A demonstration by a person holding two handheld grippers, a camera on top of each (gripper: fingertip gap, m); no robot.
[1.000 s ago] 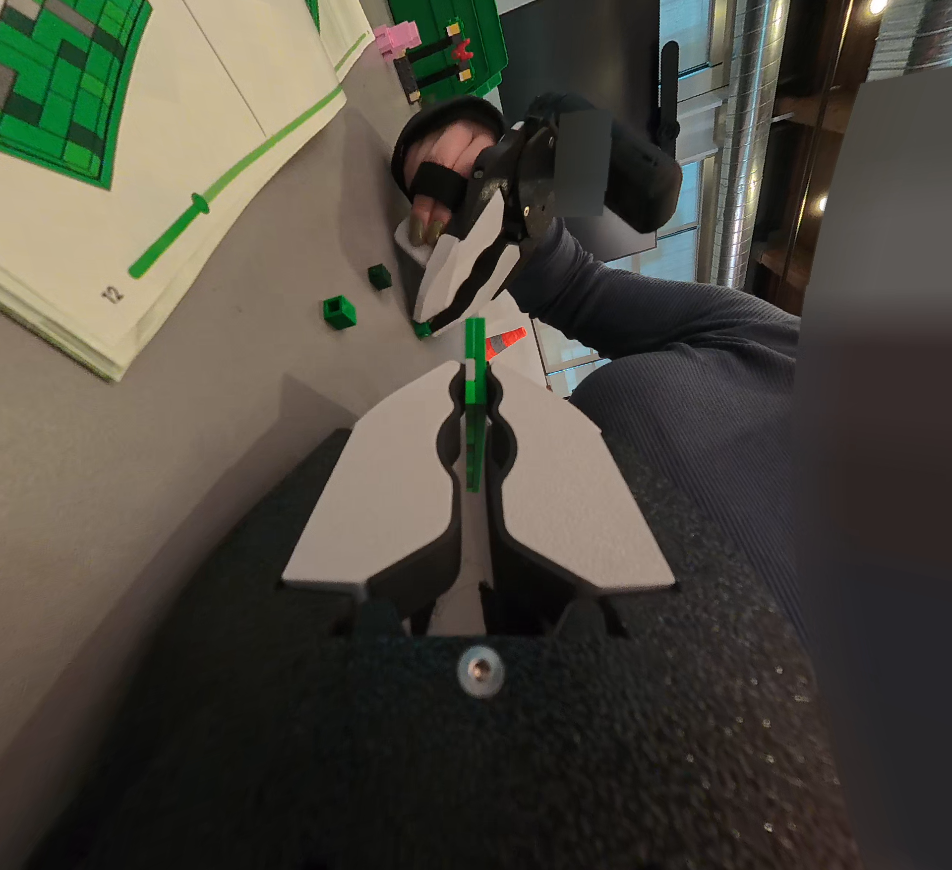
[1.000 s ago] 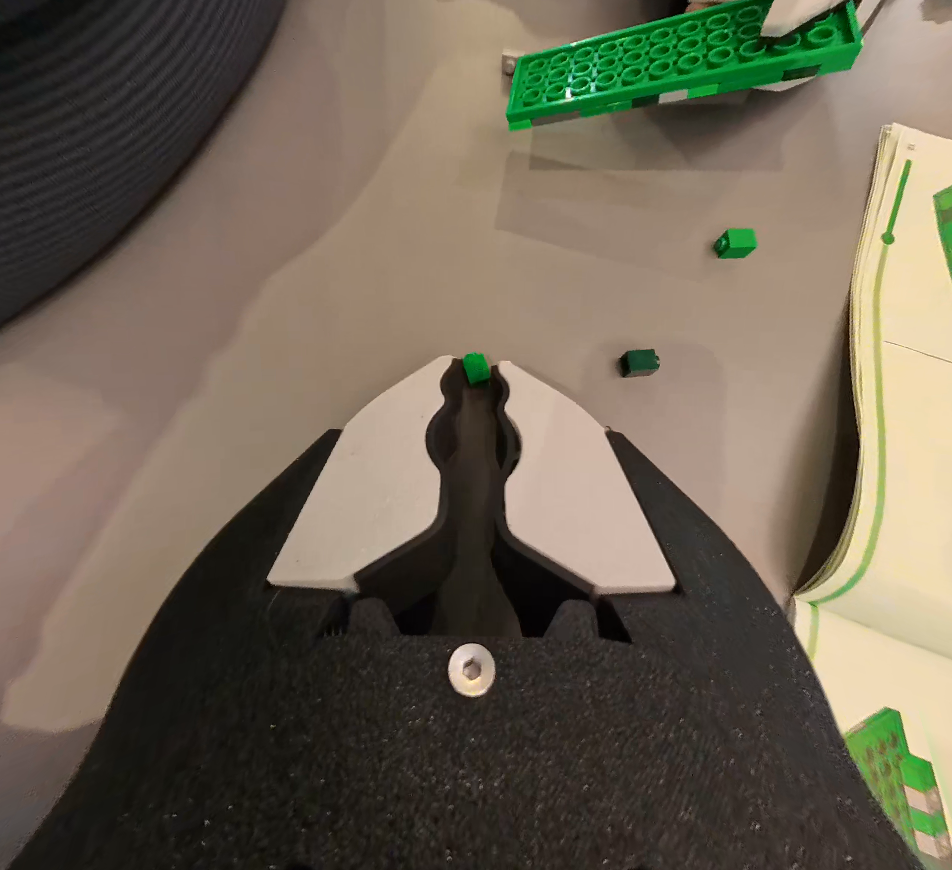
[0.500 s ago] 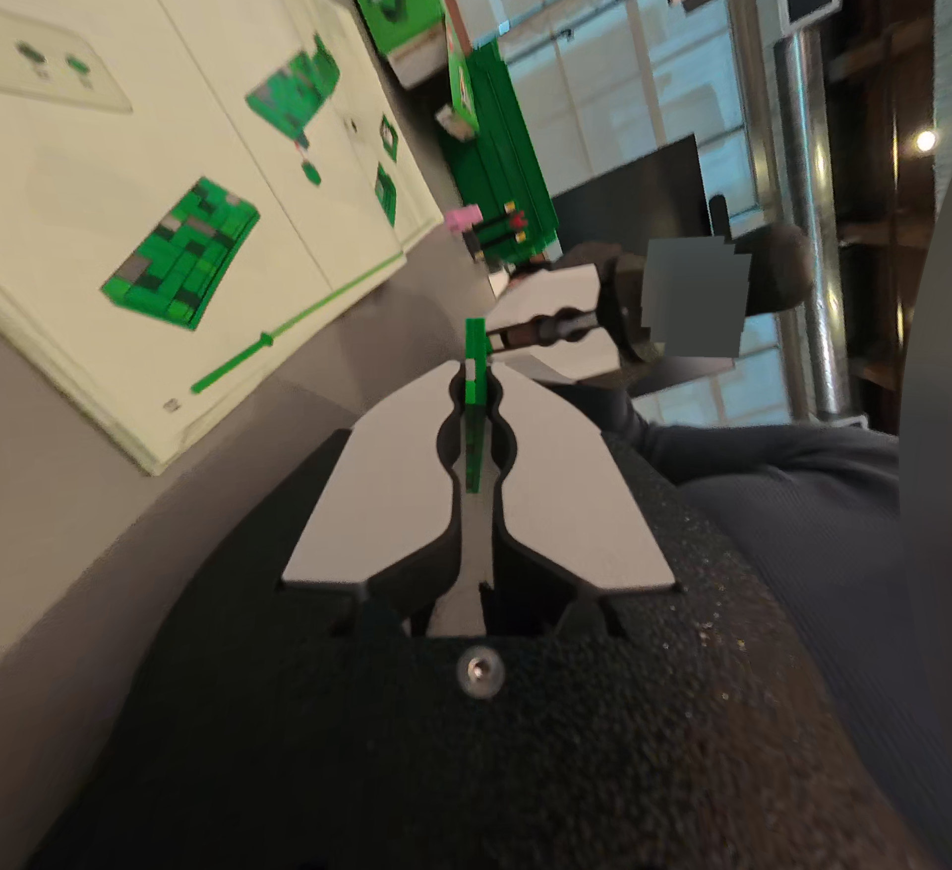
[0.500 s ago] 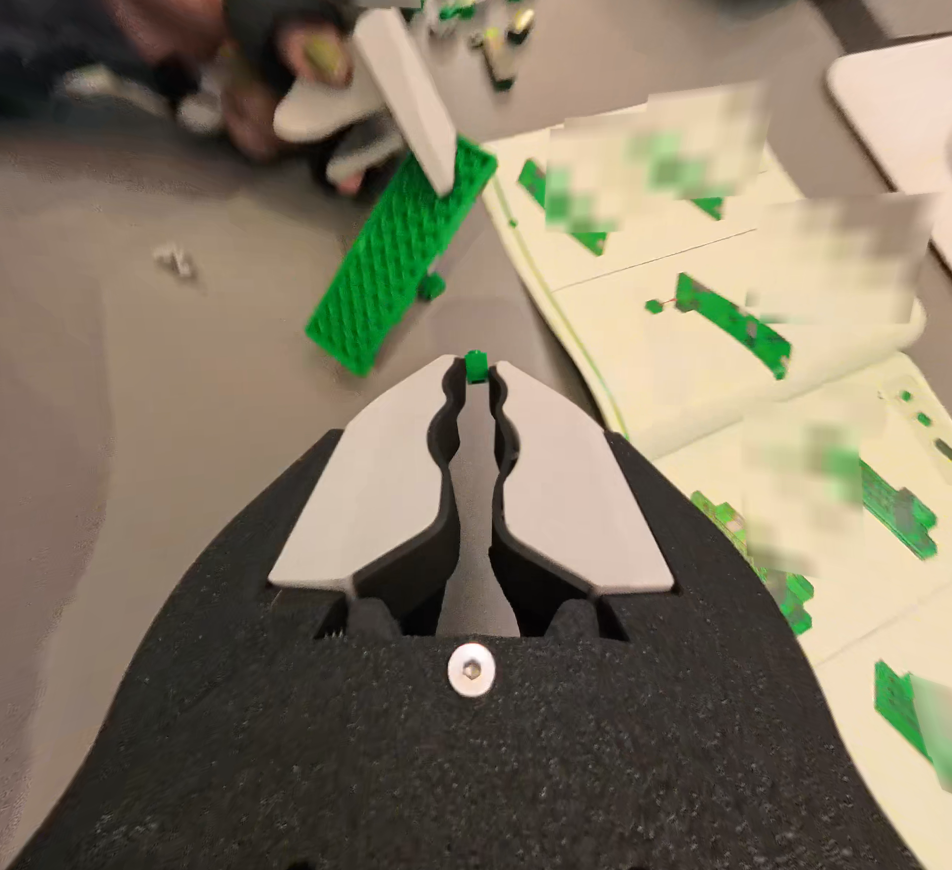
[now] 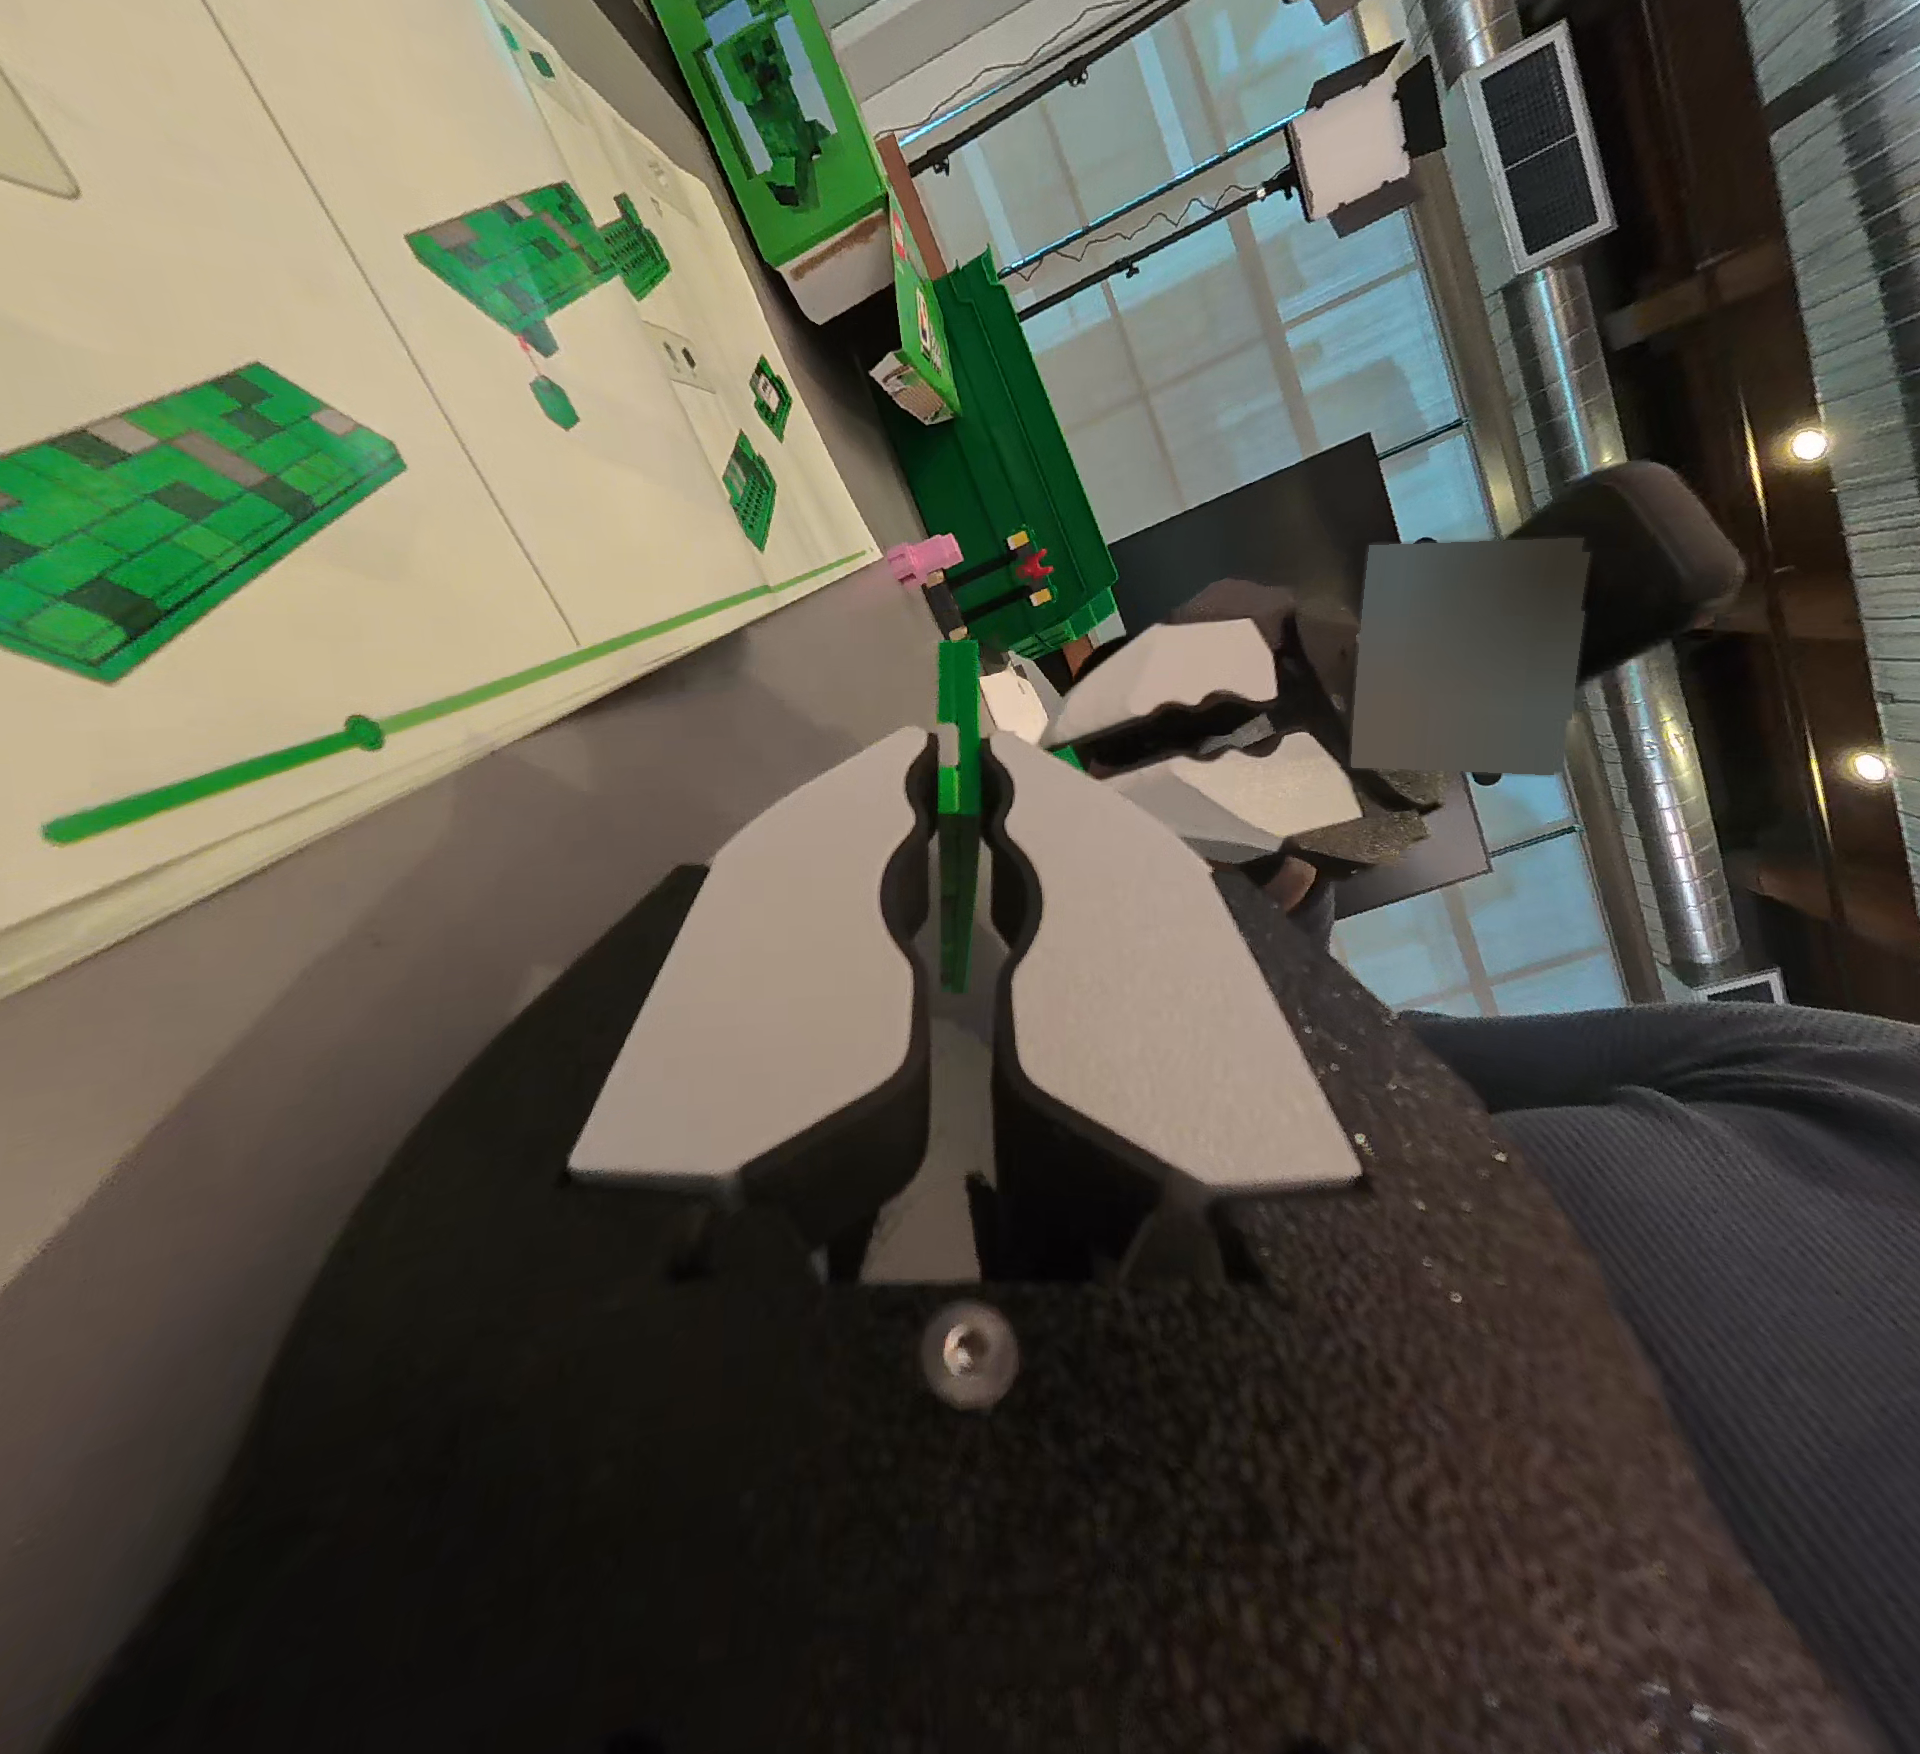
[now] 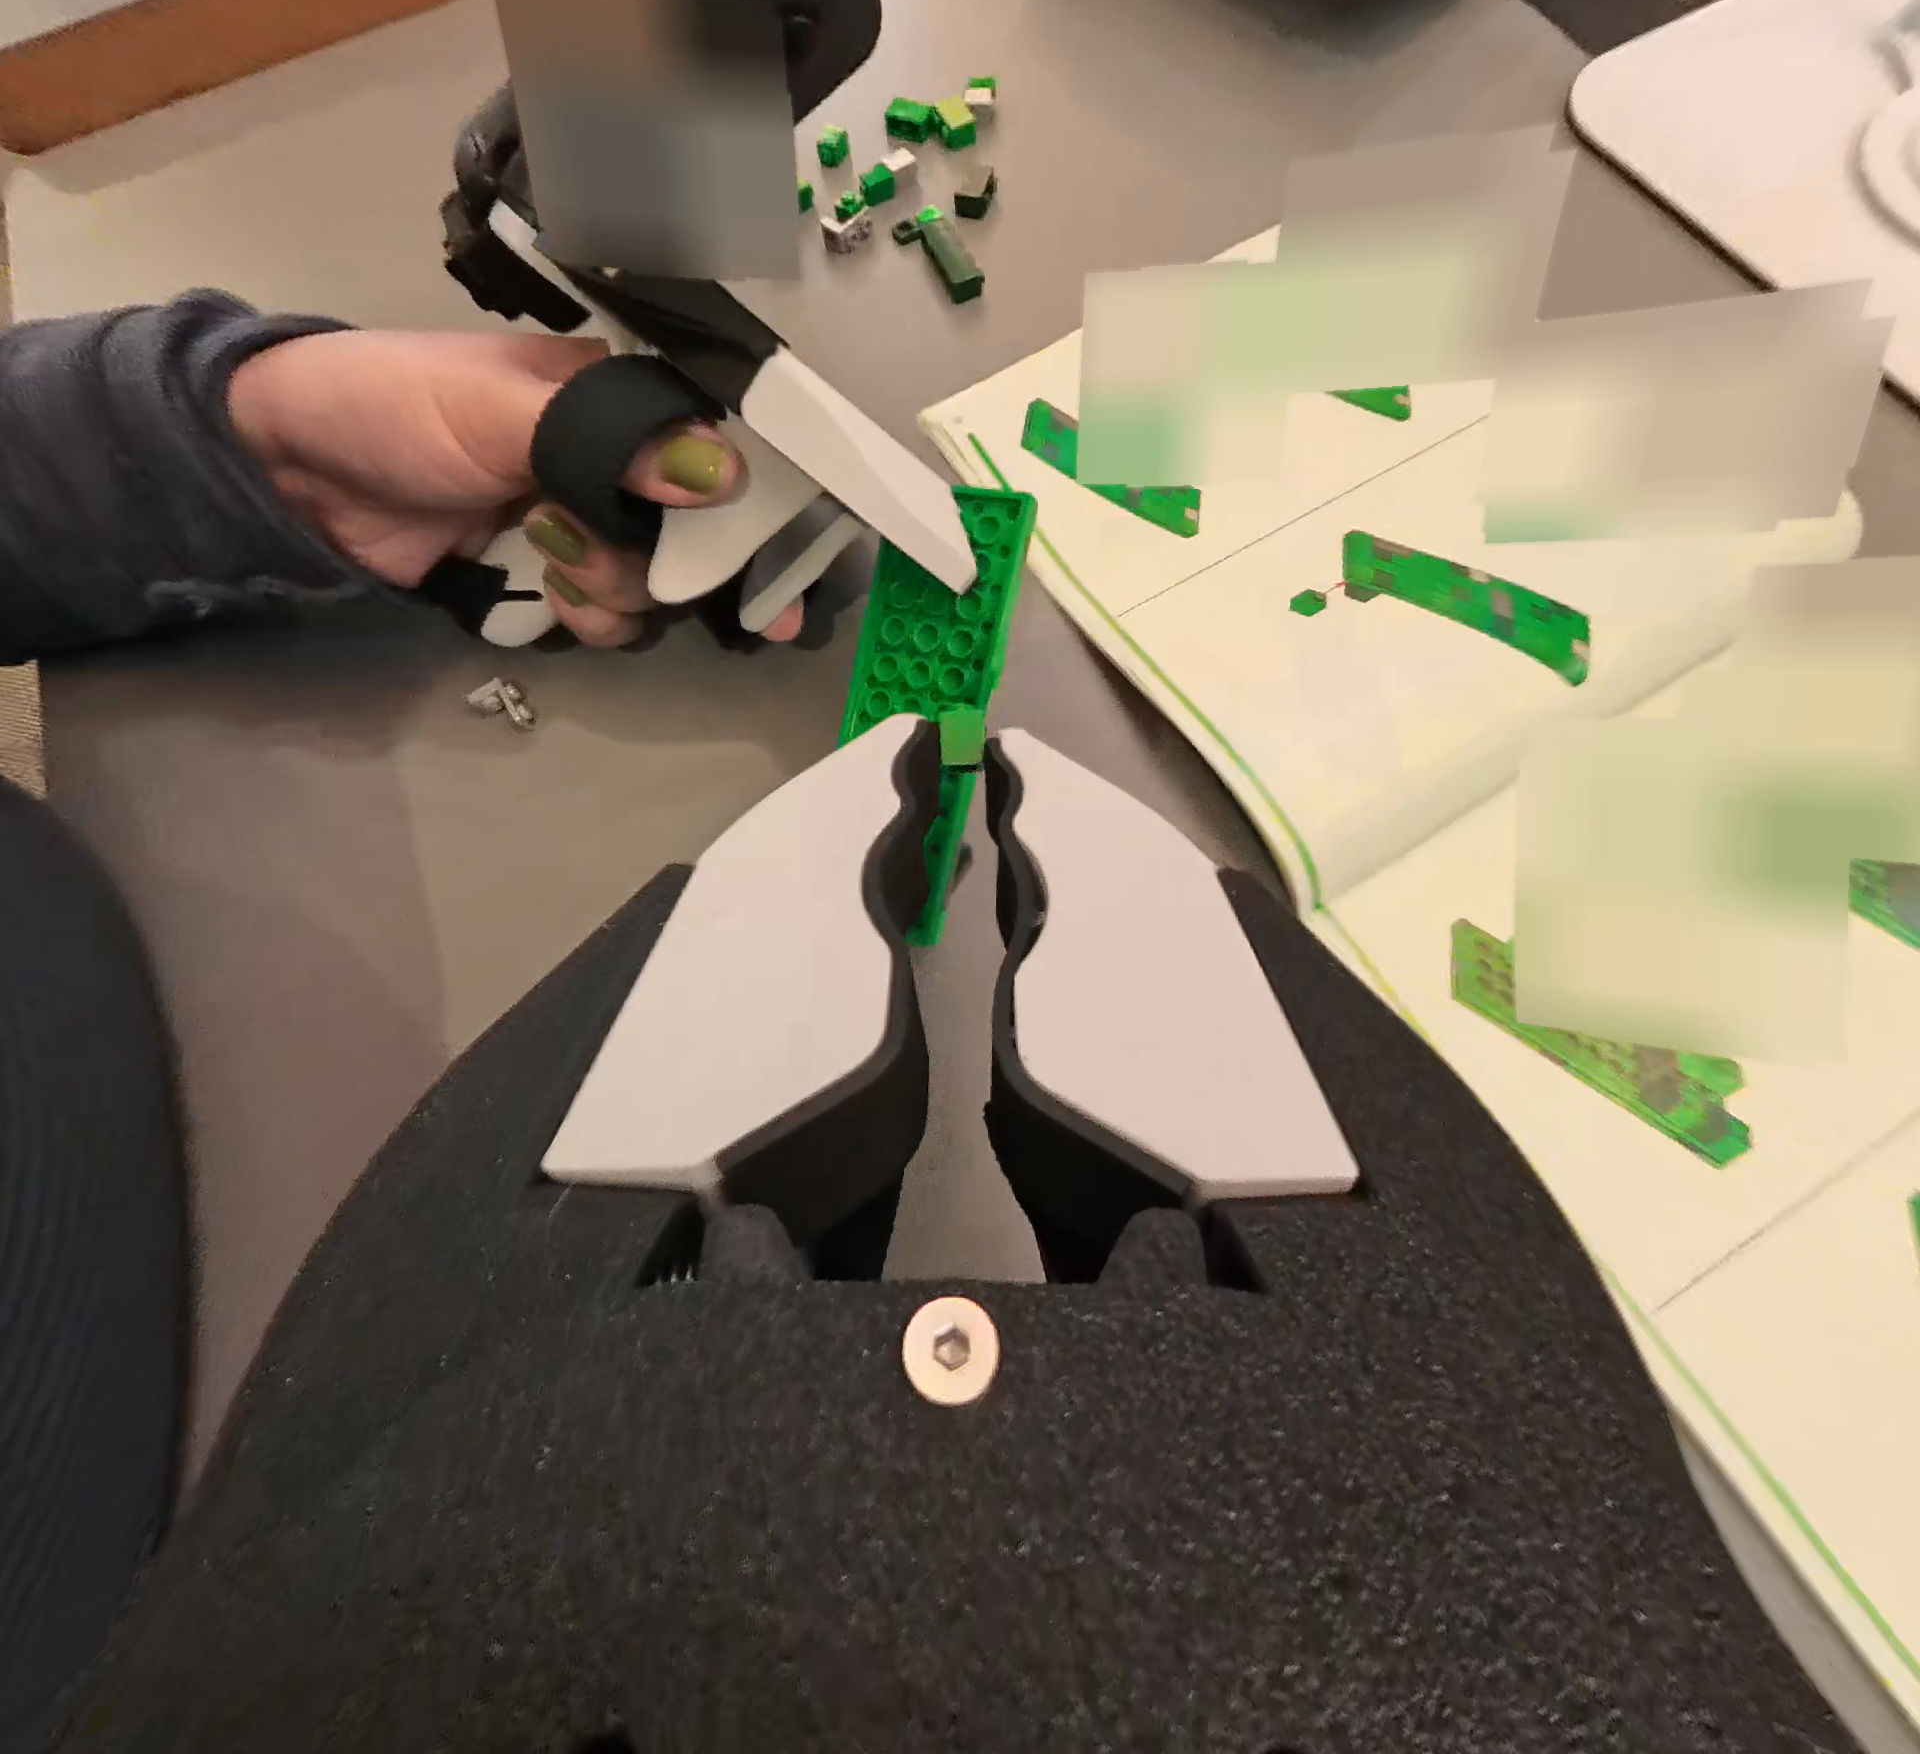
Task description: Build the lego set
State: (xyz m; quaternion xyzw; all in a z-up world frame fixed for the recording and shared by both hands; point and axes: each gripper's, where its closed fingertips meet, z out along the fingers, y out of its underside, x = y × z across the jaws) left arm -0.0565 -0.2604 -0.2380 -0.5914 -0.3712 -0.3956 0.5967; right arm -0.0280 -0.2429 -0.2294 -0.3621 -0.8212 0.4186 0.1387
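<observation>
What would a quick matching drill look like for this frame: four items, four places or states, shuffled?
Items:
1. green studded plate
2. small green brick
3. loose pile of small bricks
4. open instruction booklet

Places or states:
A. lying flat on the table, right of the plate
B. scattered on the table beyond the left hand
C. pinched at the right tool's tips
D. clamped edge-on in the left tool, off the table

Pairs: 1-D, 2-C, 3-B, 4-A
</observation>
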